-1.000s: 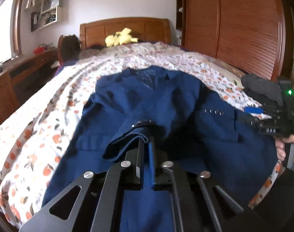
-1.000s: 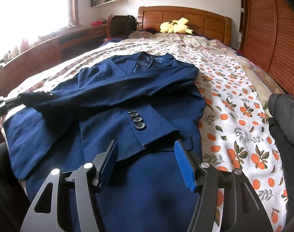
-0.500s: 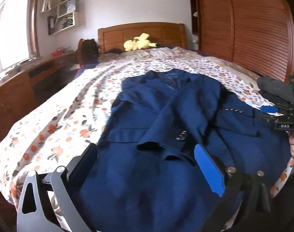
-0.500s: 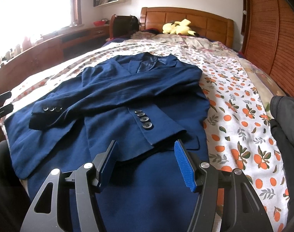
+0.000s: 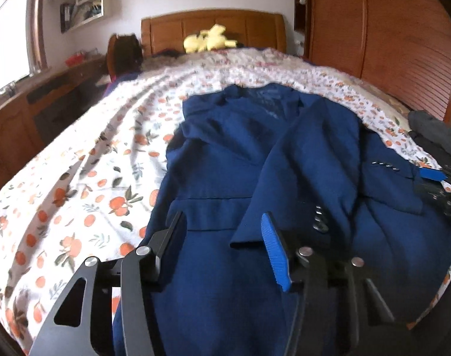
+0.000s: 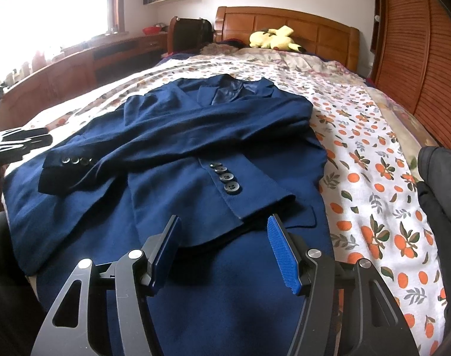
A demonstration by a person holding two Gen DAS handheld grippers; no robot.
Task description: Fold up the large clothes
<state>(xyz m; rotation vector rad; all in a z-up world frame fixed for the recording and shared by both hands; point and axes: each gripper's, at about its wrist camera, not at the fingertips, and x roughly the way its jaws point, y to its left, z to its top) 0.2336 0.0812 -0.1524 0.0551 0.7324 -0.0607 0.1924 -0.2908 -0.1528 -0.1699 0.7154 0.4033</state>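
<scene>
Left gripper [image 5: 222, 243] nearest in its own view, jaws closing with only air between the pads, hovering over the lower front of the navy jacket [image 5: 255, 178]. Right gripper [image 6: 224, 249] likewise low in its view, jaws set apart at a middling width, gripping nothing, poised just short of a sleeve cuff [image 6: 255, 204].

Spread flat on the bed [image 6: 374, 178], that jacket, front up, collar toward the headboard [image 6: 299, 32], hem toward the grippers and hanging slightly over the near edge. Both sleeves folded across the chest and crossing: one ending in the cuff with four dark buttons [image 6: 225, 178] right ahead of the right gripper, the other reaching to the left side of the right wrist view, its own row of buttons [image 6: 75, 160] showing near the end. Beside that second cuff, at the frame's left edge, the black frame of the left gripper again.

Under and around the jacket, a white bedsheet [image 5: 77, 192] printed with oranges and leaves. On the right edge of the bed, a heap of dark grey clothing [image 6: 439, 184]. Farther back, a yellow plush toy [image 6: 273, 39] against the headboard. Left of the bed, a wooden desk [image 6: 77, 62] under a bright window; on the right, slatted wooden wardrobe doors [image 5: 388, 44].
</scene>
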